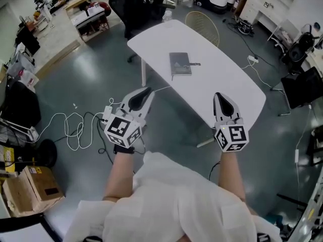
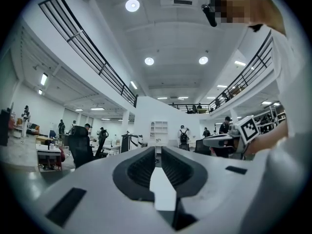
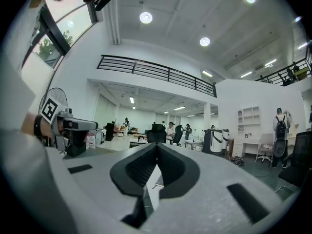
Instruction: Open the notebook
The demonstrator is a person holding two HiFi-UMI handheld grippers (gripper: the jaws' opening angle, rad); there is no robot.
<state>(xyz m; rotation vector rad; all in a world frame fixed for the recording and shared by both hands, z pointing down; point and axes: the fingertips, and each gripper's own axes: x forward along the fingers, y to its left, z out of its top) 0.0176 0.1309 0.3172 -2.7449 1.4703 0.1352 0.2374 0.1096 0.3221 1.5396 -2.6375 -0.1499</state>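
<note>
Table (image 1: 227, 84), white, carries the notebook (image 1: 180, 63), which lies flat and closed about midway along it, nearer the far long edge. Judged light and stiff-covered, liable to slide; best taken at the cover's free edge. Left gripper (image 1: 146, 90) and right gripper (image 1: 218, 95) are by the near edge, jaws pressed together and empty.
</note>
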